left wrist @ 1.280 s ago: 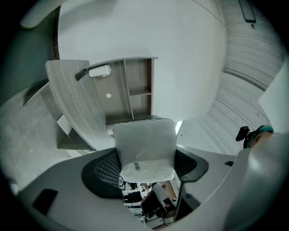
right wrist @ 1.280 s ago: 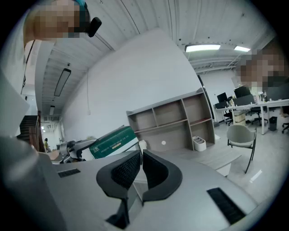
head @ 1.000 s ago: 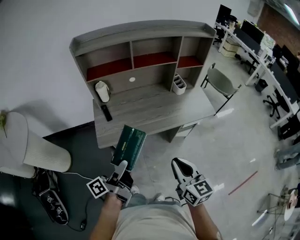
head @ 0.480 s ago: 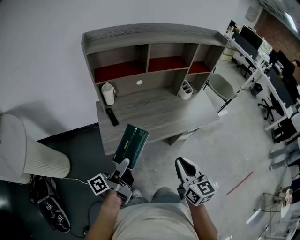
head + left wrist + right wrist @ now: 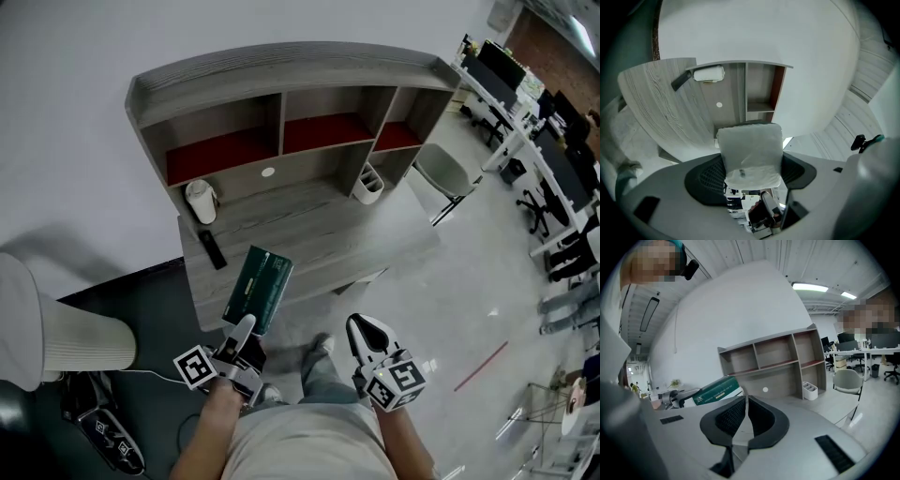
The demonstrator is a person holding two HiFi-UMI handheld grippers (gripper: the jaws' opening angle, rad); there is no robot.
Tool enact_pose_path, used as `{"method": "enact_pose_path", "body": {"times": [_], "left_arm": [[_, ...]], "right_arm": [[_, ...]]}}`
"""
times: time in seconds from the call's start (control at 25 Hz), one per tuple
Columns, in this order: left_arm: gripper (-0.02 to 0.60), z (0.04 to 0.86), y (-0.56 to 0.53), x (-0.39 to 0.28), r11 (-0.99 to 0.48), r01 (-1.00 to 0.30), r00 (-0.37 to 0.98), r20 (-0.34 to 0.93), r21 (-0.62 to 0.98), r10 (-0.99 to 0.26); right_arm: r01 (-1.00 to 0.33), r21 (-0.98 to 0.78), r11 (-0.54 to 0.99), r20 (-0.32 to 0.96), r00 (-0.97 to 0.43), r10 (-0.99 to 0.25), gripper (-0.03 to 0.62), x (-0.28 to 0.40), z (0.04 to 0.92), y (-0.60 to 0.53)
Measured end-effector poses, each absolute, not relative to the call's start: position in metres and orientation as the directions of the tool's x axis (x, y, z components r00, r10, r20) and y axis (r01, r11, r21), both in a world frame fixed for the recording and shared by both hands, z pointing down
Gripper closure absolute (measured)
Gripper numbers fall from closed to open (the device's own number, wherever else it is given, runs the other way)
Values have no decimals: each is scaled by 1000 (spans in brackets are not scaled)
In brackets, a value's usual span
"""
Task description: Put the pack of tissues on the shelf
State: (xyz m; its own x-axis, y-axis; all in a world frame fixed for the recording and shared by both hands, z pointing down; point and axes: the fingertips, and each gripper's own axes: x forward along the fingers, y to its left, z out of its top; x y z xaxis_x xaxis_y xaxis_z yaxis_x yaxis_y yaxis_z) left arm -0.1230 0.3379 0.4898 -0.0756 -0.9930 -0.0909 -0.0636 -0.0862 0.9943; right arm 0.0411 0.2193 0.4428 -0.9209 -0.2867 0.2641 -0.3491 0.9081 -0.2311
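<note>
Leftward-shifted tissue pack (image 5: 260, 286) pinched by left hand-held gripper (image 5: 242, 330); right hand-held gripper (image 5: 364, 328) closed.

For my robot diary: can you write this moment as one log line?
left gripper: shut on green rectangular tissue pack | right gripper: shut, empty | grey wooden shelf: pack not on it

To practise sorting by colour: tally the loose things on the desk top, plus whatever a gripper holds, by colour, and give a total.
White: 2, the cylinder and the divided holder
Black: 1, the slim bar
Green: 1, the pack of tissues, clamped in the left gripper
Total: 4
</note>
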Motion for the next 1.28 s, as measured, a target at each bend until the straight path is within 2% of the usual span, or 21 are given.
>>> {"method": "enact_pose_path", "body": {"times": [0.52,0.96,1.28], "left_arm": [[233,495,166,-135,-3,-53,-104,-9,999,-995],[233,537,88,-137,116,-65,-58,113,991,-992],[233,591,37,-166,193,-48,60,196,980,-979]], "right_arm": [[-317,-298,901,248,-937,-247,551,36,444,30],[-325,-325,888,258,-934,-247,551,42,462,-42],[-438,-313,842,312,-885,-345,551,42,479,-71]]}}
